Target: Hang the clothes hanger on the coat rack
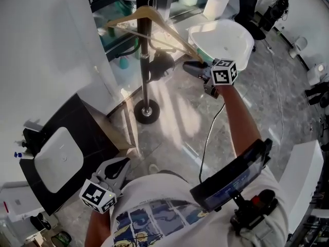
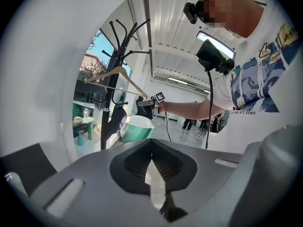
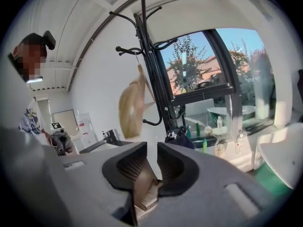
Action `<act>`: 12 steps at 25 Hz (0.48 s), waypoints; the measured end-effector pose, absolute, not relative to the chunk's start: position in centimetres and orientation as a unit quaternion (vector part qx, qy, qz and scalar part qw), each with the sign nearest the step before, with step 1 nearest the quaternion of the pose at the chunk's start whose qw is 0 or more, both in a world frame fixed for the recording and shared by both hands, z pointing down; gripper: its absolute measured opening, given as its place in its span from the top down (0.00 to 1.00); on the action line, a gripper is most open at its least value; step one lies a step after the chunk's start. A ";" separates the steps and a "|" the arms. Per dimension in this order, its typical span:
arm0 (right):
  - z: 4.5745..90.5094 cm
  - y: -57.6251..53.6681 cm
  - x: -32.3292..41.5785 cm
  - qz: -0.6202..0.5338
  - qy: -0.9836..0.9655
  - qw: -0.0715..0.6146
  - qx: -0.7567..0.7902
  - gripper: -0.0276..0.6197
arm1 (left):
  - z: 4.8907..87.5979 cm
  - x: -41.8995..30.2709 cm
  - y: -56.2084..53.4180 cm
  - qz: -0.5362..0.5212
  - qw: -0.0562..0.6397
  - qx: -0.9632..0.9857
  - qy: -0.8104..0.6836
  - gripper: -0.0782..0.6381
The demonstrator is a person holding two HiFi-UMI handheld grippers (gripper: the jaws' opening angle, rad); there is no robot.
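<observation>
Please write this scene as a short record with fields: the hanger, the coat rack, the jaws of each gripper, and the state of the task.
hanger: wooden, hanging by its hook from an upper arm of the rack, blurred
coat rack: dark, upright pole with curved arms
right gripper: jaws slightly apart, nothing between them, pointing toward the hanger
left gripper: jaws together, empty, held low
task state: hanger appears hung and held by neither gripper

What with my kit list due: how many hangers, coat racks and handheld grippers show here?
wooden hanger: 1
coat rack: 1
grippers: 2 (left gripper, right gripper)
Total: 4
</observation>
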State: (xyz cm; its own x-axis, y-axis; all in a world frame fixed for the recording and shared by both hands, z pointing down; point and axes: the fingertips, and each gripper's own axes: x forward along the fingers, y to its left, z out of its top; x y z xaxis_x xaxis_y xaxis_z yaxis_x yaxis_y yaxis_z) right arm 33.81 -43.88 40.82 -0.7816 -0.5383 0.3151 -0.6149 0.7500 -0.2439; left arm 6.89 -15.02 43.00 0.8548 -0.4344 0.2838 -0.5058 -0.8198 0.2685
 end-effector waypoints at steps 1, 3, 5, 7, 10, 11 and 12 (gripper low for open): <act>41.5 -43.5 34.3 0.175 -0.924 0.112 0.321 0.86 | 43.0 6.8 -14.7 0.107 0.170 0.948 -0.245 0.89; 43.1 -42.5 35.4 0.185 -0.914 0.111 0.344 0.86 | 43.2 6.6 -14.4 0.110 0.172 0.949 -0.239 0.89; 44.9 -40.9 36.1 0.193 -0.903 0.114 0.368 0.86 | 43.4 6.3 -14.0 0.111 0.175 0.950 -0.233 0.89; 46.4 -38.7 36.1 0.193 -0.892 0.124 0.391 0.86 | 43.2 5.9 -13.5 0.113 0.177 0.951 -0.226 0.89; 48.0 -34.2 34.6 0.178 -0.876 0.153 0.421 0.86 | 42.8 5.1 -12.8 0.116 0.179 0.953 -0.214 0.89; 48.4 -32.3 33.7 0.172 -0.872 0.162 0.430 0.86 | 42.9 4.6 -12.3 0.115 0.178 0.955 -0.208 0.89; 48.7 -30.4 32.6 0.167 -0.867 0.170 0.438 0.86 | 43.0 4.0 -11.8 0.113 0.176 0.957 -0.202 0.89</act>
State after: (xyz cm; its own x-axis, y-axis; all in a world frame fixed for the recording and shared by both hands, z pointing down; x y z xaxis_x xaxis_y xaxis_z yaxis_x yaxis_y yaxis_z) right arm 32.64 -30.42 48.70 -0.5583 -0.7024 0.4415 -0.8162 0.5605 -0.1404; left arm 3.99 -11.75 43.04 0.8930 -0.3463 0.2873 -0.4260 -0.8563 0.2919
